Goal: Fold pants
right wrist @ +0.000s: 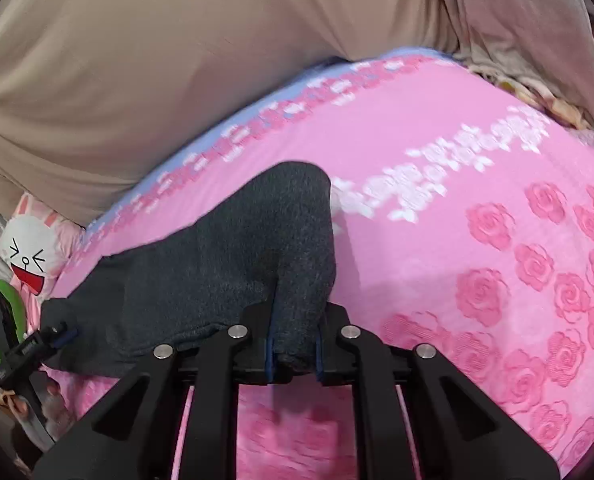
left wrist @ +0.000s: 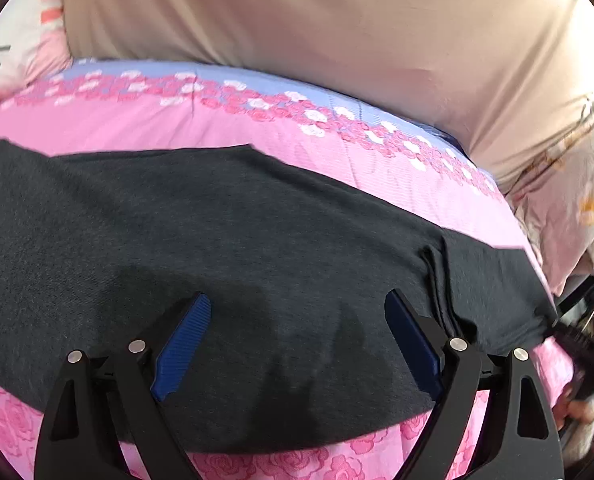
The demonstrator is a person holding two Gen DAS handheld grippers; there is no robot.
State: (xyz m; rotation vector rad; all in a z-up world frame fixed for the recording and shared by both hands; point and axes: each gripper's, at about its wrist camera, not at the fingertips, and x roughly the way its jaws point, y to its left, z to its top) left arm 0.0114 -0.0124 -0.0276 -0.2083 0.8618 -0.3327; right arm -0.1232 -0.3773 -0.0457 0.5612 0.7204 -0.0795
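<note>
Right gripper (right wrist: 293,354) clamps pants (right wrist: 233,256) end — left gripper (left wrist: 297,344) open above.

Left hand-held gripper (left wrist: 297,312) hangs over the pants (left wrist: 177,232), blue pads (left wrist: 183,344) spread wide, nothing between them. The dark grey pants lie flat across the pink rose-print bed (left wrist: 217,128), running from the left edge to the right. A bunched fold (left wrist: 437,280) sits just beyond the right finger. Behind the bed, a big beige cushion (left wrist: 317,32) fills the top. At the far right edge something dark touches the end of the pants, possibly the other gripper, but it's too blurred to tell.
</note>
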